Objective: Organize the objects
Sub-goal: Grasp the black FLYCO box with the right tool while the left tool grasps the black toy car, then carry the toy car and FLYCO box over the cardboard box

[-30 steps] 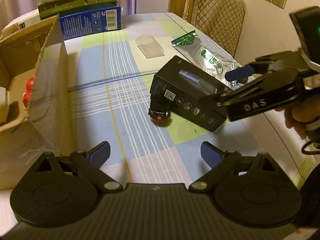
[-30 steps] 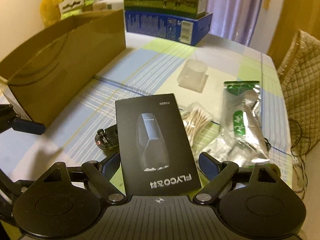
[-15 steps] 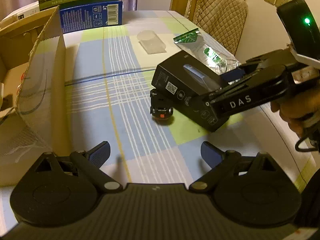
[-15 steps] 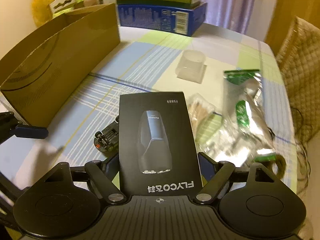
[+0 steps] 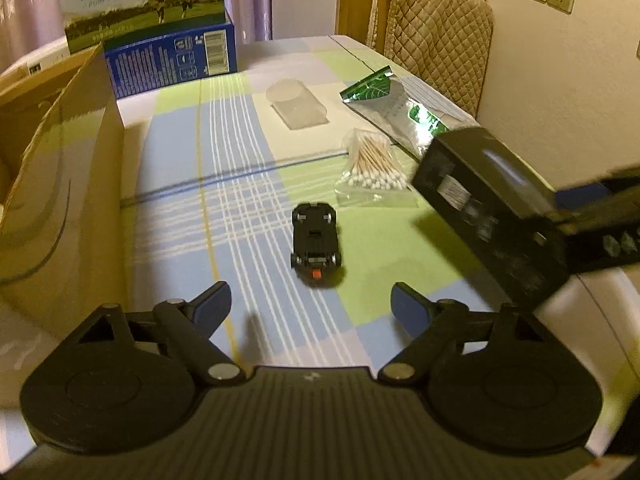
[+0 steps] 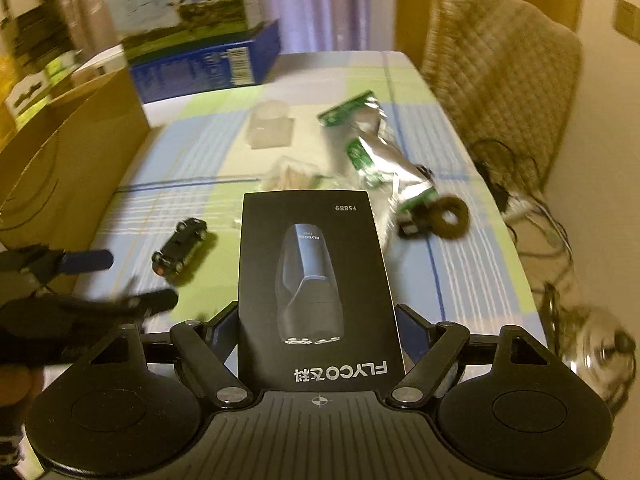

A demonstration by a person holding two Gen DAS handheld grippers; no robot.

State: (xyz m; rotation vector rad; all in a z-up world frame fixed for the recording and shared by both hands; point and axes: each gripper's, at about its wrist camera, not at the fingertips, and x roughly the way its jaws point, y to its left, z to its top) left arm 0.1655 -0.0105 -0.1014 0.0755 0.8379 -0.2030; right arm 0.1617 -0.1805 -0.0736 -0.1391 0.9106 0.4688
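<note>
The right gripper (image 6: 318,326) had its fingers clamped on the black rectangular shaver box (image 6: 316,280), held in the air above the checked-cloth surface (image 5: 248,216). The left gripper (image 5: 311,304) hovered with fingers apart, holding nothing, just short of the small black toy car (image 5: 316,240), beside a clear bag of cotton swabs (image 5: 372,168) and near the open brown cardboard box (image 5: 64,184).

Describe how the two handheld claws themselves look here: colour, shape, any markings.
Both are matte black. The left claw and right claw each have two round pivot discs, angled link arms with silver rivets, blue finger pads and a ribbed centre plate bearing a small crosshair mark. No cables or sleeves are clearly visible.
</note>
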